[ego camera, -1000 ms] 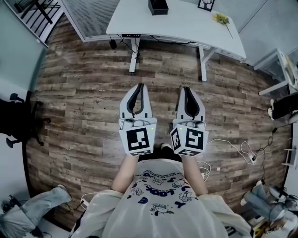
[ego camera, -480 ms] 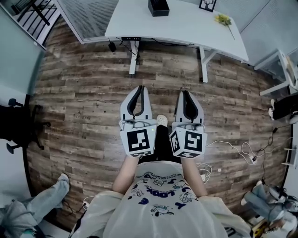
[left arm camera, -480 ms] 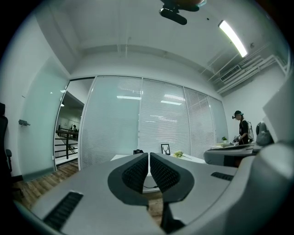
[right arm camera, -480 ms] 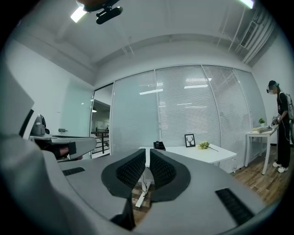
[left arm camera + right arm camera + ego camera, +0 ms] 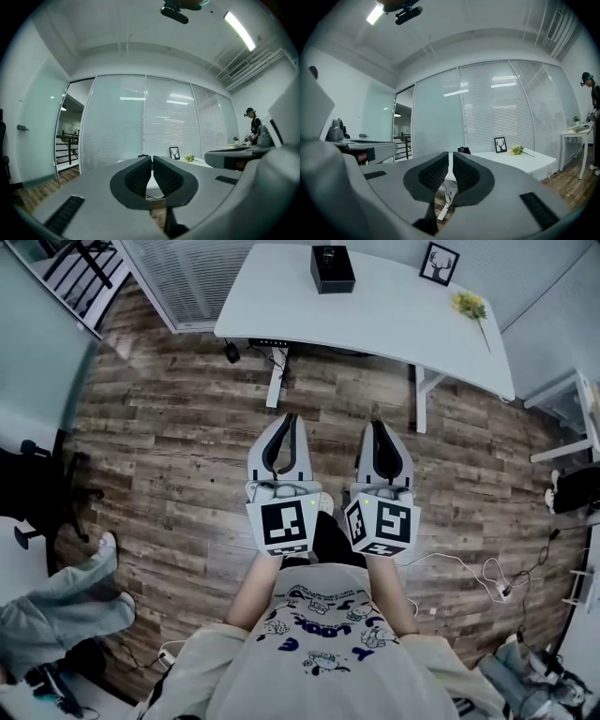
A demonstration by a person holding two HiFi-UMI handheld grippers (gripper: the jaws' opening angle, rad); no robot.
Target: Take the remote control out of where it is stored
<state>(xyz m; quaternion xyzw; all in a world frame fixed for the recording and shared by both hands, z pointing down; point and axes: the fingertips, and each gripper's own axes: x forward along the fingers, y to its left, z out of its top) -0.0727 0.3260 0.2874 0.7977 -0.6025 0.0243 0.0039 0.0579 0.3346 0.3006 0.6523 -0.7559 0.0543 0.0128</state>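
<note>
Stands on brown wood-plank floor point(image 5: 169, 427), well short of long white desk point(image 5: 375, 320). Holds grey two-jaw left gripper point(image 5: 289, 420) and grey two-jaw right gripper point(image 5: 378, 426) side by side but apart, out in front of white printed shirt point(image 5: 319, 634), both aimed toward the desk. Left fingers point(image 5: 140, 176) pressed together at the tips, nothing between them. Right fingers point(image 5: 466, 174) likewise closed tip to tip, empty. On the desk top, well apart: small black box point(image 5: 332, 268), black-framed deer picture point(image 5: 440, 262), sprig of yellow flowers point(image 5: 472, 306). Remote control not made out in any view.
</note>
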